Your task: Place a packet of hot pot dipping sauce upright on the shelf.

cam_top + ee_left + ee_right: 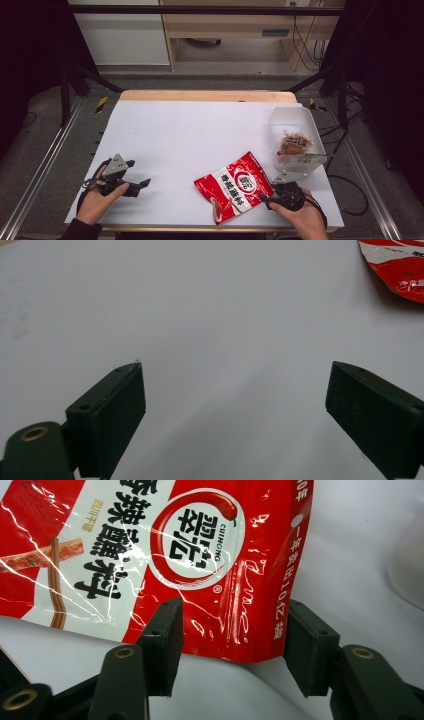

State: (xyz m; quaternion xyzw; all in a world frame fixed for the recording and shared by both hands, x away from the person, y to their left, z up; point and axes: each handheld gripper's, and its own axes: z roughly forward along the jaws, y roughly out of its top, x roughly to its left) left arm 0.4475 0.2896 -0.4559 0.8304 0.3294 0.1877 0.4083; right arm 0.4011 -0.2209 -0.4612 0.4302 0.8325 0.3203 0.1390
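A red and white snack packet [234, 186] with Chinese lettering lies flat near the table's front edge, right of centre. My right gripper [266, 196] is at its right corner. In the right gripper view that corner of the packet [200, 545] sits between the jaws of the right gripper [233, 607], which stand partly apart, one over the packet's face and one at its side edge, with no clear squeeze on it. My left gripper [138, 173] rests at the front left, open wide over the bare white surface [236, 367]. A corner of the packet [400, 265] shows far off in its view.
A clear plastic container [295, 120] stands at the right edge of the white table [200, 130], with a wrapped snack [295, 145] inside. It is just beyond my right hand. Metal frame rails run along both sides of the table.
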